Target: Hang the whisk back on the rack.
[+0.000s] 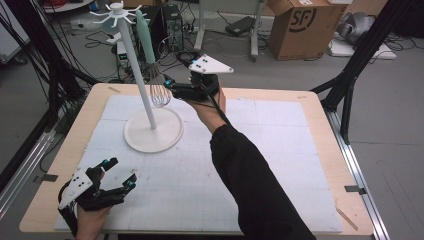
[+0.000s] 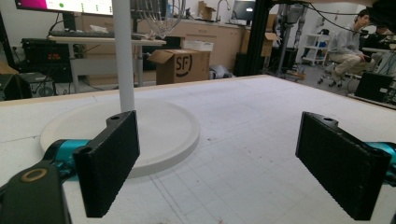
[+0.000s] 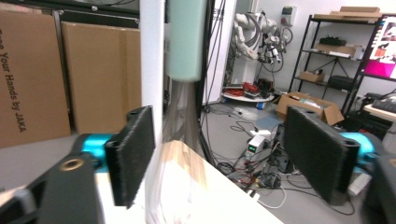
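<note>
Mint-green handled whisk (image 1: 150, 55) hangs from a hook at the top of the white stand (image 1: 145, 97), wire head dangling beside the pole above the round base, at the far left of the worktop (image 1: 300, 165). Right tongs (image 1: 170, 86) sit at the wire head, jaws parted; in the right gripper view the wires blur between the pads with a gap on the right side, so nothing looks clamped. Step in hand reads as hanging the whisk on the stand, release stage. Next move probably: back the right tongs straight off without snagging the wires or knocking the whisk off its hook. Left tongs (image 1: 120, 175) rest low near the worktop's near-left corner, jaws wide apart, holding nothing, aimed at the stand base. Count: one whisk, one stand, two tongs, one white mat (image 1: 280, 150) on the worktop, one cardboard box (image 1: 300, 27) on the floor behind
</note>
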